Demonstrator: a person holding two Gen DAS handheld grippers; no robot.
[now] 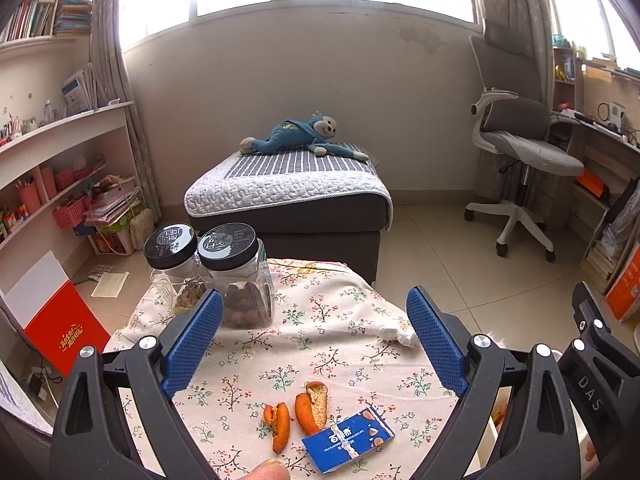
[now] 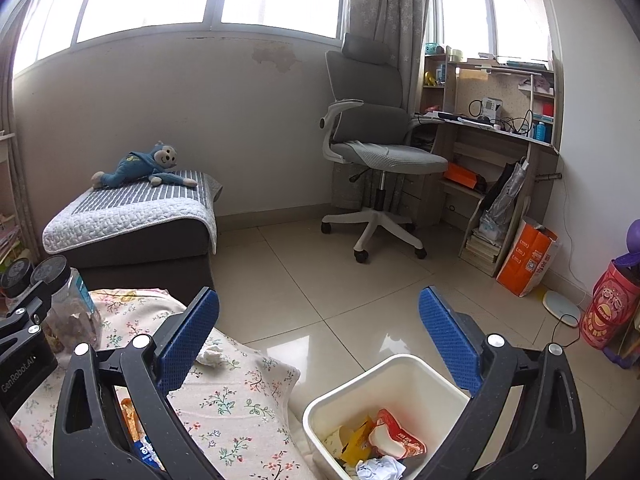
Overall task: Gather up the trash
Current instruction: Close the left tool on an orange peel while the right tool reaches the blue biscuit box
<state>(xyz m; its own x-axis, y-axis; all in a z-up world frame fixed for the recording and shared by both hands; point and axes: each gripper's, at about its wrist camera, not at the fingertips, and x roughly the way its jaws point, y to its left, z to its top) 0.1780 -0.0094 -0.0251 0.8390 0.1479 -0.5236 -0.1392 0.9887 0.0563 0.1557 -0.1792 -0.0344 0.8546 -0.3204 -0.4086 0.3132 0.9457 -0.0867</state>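
Part of the blue snack wrapper [image 1: 347,445] is cut off in the right wrist view, tucked behind the right gripper [image 2: 319,326], and the writing on it is too small to read. Left gripper [image 1: 315,323] hangs above the desk [image 1: 320,320], jaws spread wide, nothing between them; the right one's jaws are released too, empty, above the white bin [image 2: 394,376]. The wrapper lies flat on the flowered cloth, just beside two curled orange peels [image 1: 296,412], one showing its pale pith. Beyond the peels, a crumpled white tissue [image 1: 398,334] sits at the desk's far right edge, and two black-lidded jars [image 1: 208,272] stand at its far left corner. The bin sits on the tiled floor right beside the desk, holding a red packet, yellow scraps and balled paper. Beyond the desk: a bed with a blue plush monkey [image 1: 304,134], a grey office chair [image 2: 372,148], bright windows.
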